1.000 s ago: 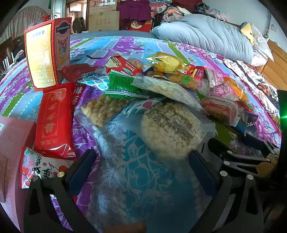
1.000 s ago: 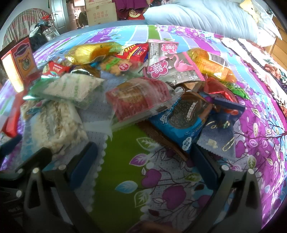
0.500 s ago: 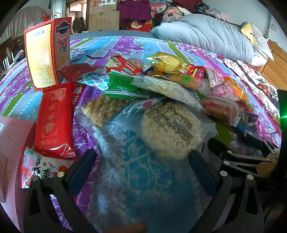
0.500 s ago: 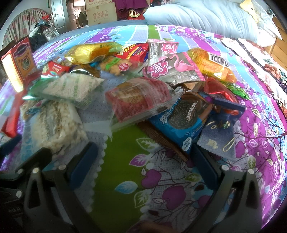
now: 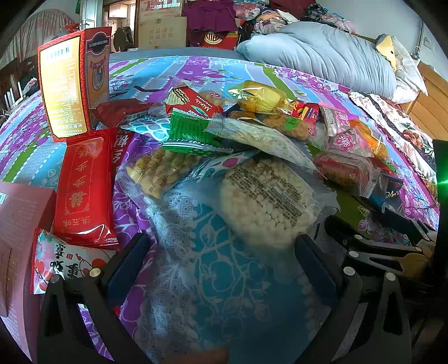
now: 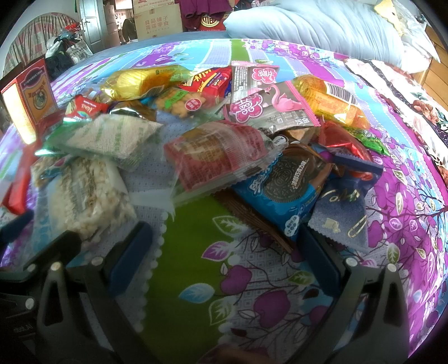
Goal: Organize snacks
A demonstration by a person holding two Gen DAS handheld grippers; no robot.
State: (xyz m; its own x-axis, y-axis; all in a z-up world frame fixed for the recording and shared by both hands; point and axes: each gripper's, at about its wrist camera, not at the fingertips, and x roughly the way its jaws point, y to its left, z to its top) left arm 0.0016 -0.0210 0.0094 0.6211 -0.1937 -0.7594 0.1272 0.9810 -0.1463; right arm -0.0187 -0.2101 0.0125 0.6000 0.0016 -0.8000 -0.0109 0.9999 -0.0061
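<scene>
A heap of wrapped snacks lies on a flowered bedspread. In the left wrist view a clear pack of puffed rice cake [image 5: 267,201] lies just ahead of my open left gripper [image 5: 221,252], with nothing between the fingers. A long red packet [image 5: 82,182] and a red-and-gold box [image 5: 71,84] stand to the left. In the right wrist view my right gripper [image 6: 224,238] is open over bare spread, short of a blue cookie pack [image 6: 282,193] and a red-printed clear pack [image 6: 218,156]. The same rice cake pack [image 6: 86,198] sits at its left.
A pink box [image 5: 19,224] and a red-white packet [image 5: 61,260] lie at the left edge. A grey-blue duvet [image 5: 322,53] is piled at the bed's far side. The right gripper's black frame [image 5: 372,252] shows at the left view's right. Cardboard boxes [image 6: 159,19] stand beyond the bed.
</scene>
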